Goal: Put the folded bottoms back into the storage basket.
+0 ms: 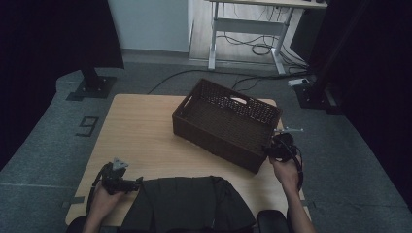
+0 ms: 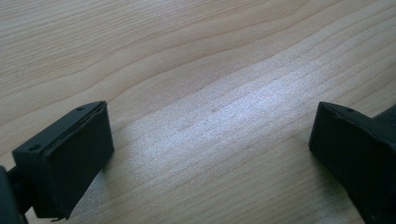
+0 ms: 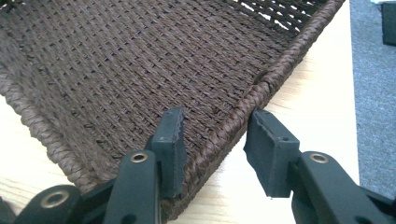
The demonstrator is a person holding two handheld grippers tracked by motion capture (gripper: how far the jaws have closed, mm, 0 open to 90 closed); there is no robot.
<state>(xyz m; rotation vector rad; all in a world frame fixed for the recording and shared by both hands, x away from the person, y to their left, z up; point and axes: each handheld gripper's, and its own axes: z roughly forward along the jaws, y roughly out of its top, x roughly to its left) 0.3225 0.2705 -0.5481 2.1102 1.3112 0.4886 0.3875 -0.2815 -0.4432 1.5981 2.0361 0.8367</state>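
- Two risks stand out at the right tongs (image 3: pixel 212 140), which straddle the basket (image 3: pixel 140 65) rim at its near corner: one jaw sits inside against the weave, the other stands outside with a gap to the wall, so the pads do not yet clamp it.
- If the outer jaw meets the rounded rim instead of the flat wall, the grip is likely to slide off the braid.
- Held by one corner alone, the basket (image 1: pixel 226 124) could swing or tip when lifted or dragged, and it sits near the tabletop (image 1: pixel 141 131) edge on that side.
- Left tongs (image 2: pixel 210 140) rest wide apart with nothing between them, hovering over bare tabletop well away from the basket, beside a dark cloth (image 1: pixel 187 204), so they give no support.
- That trailing cable could snag the weave.
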